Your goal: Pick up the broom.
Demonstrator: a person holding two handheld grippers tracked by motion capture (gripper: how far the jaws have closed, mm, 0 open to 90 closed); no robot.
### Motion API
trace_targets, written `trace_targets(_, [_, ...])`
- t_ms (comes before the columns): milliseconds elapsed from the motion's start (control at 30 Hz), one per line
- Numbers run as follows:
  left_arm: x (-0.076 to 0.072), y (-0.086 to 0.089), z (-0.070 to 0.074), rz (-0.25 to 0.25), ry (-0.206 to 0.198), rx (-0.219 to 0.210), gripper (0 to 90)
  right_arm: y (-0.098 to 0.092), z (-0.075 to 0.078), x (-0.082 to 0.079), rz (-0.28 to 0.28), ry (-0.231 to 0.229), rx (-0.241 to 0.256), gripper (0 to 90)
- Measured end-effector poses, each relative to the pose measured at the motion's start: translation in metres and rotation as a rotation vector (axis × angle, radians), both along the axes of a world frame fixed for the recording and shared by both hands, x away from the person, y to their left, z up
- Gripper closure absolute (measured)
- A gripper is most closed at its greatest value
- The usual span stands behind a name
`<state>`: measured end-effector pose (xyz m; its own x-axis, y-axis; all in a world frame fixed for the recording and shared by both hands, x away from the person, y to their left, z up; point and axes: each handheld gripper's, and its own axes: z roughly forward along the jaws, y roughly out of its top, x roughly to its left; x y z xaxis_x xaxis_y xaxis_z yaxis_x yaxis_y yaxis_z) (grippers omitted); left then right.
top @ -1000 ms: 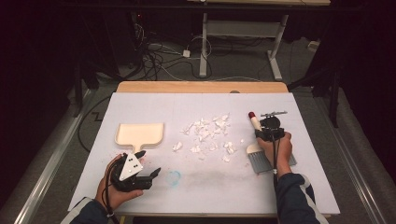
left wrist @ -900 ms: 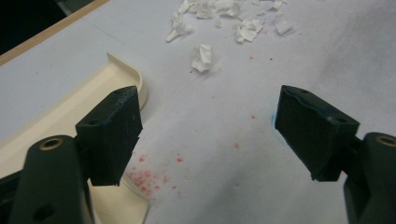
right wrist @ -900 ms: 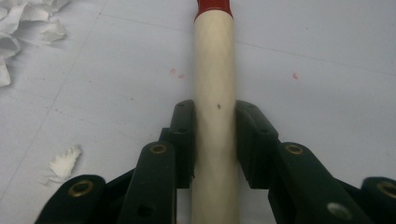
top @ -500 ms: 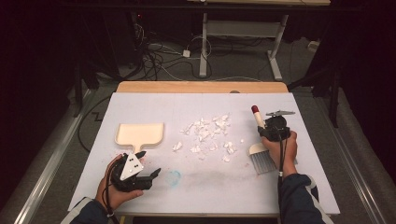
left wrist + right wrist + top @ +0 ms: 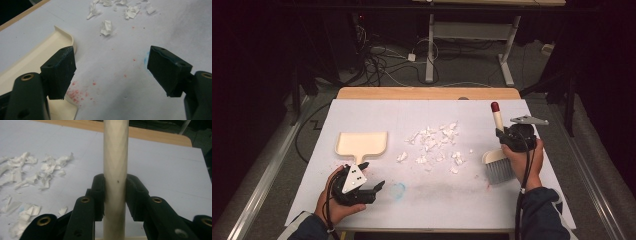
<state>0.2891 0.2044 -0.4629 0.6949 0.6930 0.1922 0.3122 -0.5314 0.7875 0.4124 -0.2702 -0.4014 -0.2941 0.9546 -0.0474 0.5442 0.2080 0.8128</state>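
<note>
A small hand brush [image 5: 497, 159] with a cream handle, red tip and grey bristles is held at the table's right side. My right gripper [image 5: 508, 136] is shut on the brush handle [image 5: 115, 170], which rises upright between its jaws. White paper scraps [image 5: 435, 144] lie scattered mid-table, also seen as scraps [image 5: 30, 175] to the left of the handle. A cream dustpan [image 5: 361, 144] lies flat at the left. My left gripper [image 5: 371, 180] stands open low over the table, just in front of the dustpan handle [image 5: 32, 65], with nothing between its jaws.
The table has a white cover [image 5: 412, 115] with faint red specks [image 5: 80, 93] and a blue smudge [image 5: 398, 189] near the front. A wooden edge [image 5: 427, 93] shows at the far side. Beyond it are cables and desk legs on the floor.
My right gripper has lifted and tilted the brush more upright, shifting slightly right and away from the scraps. The left gripper has stayed in place.
</note>
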Motion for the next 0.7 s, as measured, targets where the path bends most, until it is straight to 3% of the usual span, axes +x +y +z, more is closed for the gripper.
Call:
trace_targets(233, [0.002, -0.007, 0.002, -0.013, 0.004, -0.014, 22.1, 0.004, 0.015, -0.015, 0.036, -0.059, 0.013, 71.5])
trace_targets(367, [0.008, -0.021, 0.009, -0.05, 0.004, -0.032, 22.4, 0.009, 0.02, -0.023, 0.059, -0.081, 0.024, 71.5])
trace_targets(467, [0.01, -0.041, 0.018, -0.103, 0.012, -0.077, 22.5, 0.02, 0.028, -0.034, 0.09, -0.118, 0.028, 71.5])
trace_targets(533, [0.013, -0.069, 0.028, -0.181, 0.02, -0.12, 22.4, 0.027, 0.032, -0.039, 0.102, -0.134, 0.035, 71.5])
trace_targets(567, [0.013, -0.069, 0.028, -0.181, 0.02, -0.12, 21.8, 0.03, 0.034, -0.042, 0.111, -0.139, 0.038, 71.4])
trace_targets(600, [0.014, -0.079, 0.03, -0.213, 0.037, -0.136, 21.3, 0.033, 0.036, -0.045, 0.116, -0.153, 0.039, 71.5])
trace_targets(633, [0.017, -0.101, 0.035, -0.266, 0.045, -0.162, 21.4, 0.037, 0.039, -0.048, 0.124, -0.165, 0.039, 71.4])
trace_targets(700, [0.018, -0.111, 0.038, -0.29, 0.047, -0.17, 21.4, 0.045, 0.043, -0.055, 0.141, -0.18, 0.043, 71.4])
